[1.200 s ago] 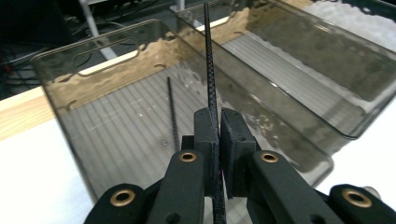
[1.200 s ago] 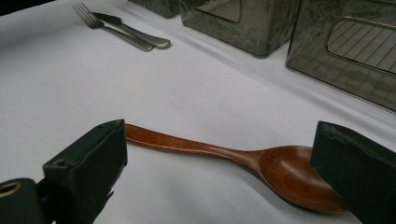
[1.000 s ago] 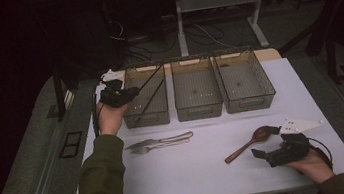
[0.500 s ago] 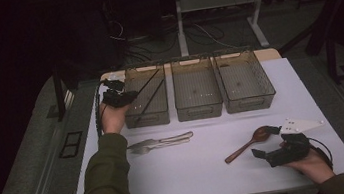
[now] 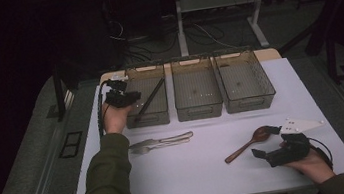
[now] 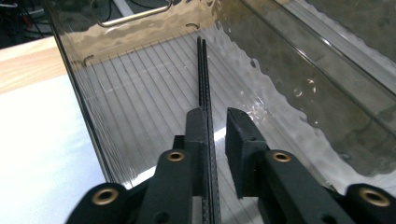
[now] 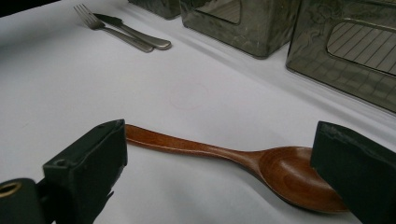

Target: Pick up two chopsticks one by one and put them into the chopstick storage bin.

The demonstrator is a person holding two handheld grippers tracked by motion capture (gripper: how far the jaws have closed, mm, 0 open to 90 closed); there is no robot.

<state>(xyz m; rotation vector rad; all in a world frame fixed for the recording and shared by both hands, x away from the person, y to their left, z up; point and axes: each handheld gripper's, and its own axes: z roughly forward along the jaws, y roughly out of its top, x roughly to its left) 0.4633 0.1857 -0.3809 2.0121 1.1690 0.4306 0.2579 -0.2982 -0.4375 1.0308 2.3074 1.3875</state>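
So the left gripper (image 6: 215, 128) jaws have just been eased open a crack, the black chopsticks (image 6: 202, 74) are let go into the left bin (image 5: 148, 117), while the wooden spoon (image 7: 243, 161) is waited over by the wide-open right gripper (image 7: 219, 175).

Left gripper (image 5: 127, 99) over chopsticks (image 5: 150, 100) in left bin (image 5: 135, 121)

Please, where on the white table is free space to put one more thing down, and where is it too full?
The white table is bare along its near edge, between the fork and knife and the wooden spoon. Bare too is the strip right of the three bins. It is crowded around the spoon, where the right gripper waits.
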